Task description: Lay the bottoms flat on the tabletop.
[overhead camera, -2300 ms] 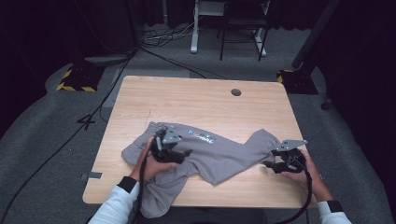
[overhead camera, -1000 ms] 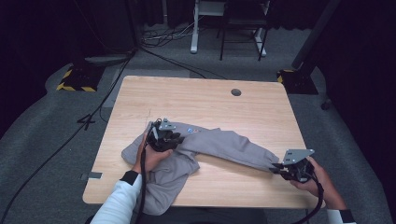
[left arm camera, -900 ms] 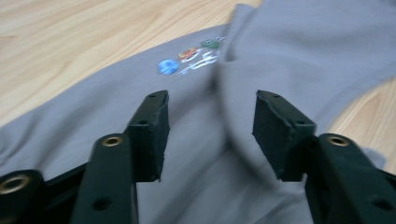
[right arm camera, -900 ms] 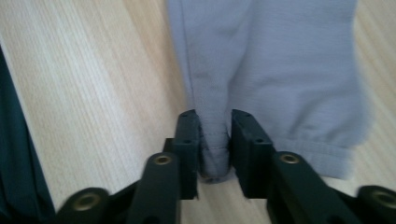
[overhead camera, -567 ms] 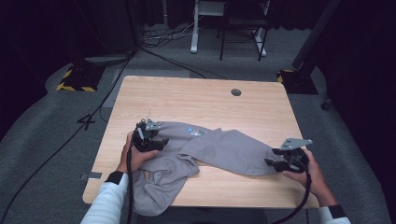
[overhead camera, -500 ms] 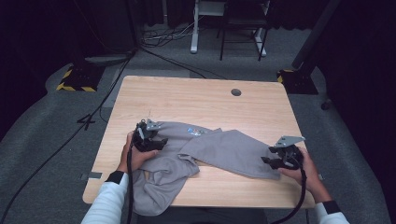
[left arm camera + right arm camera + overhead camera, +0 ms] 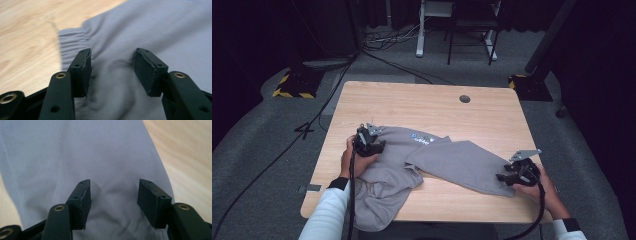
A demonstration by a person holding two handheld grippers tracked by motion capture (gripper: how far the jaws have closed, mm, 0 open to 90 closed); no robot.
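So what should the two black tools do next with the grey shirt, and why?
Probably pinch shut. Both the left tool and the right tool have just opened and sit with jaws apart over the crumpled grey cotton sweatshirt, fabric bunched between them, on the wooden table, not yet gripping.

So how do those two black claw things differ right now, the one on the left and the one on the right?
The left gripper sits at the grey garment's ribbed edge, mid-table; the right gripper sits at its far end, near the table's front right corner. The right gripper carries a grey three-cornered plate on top. Both jaws stand open over cloth, having just been opening.
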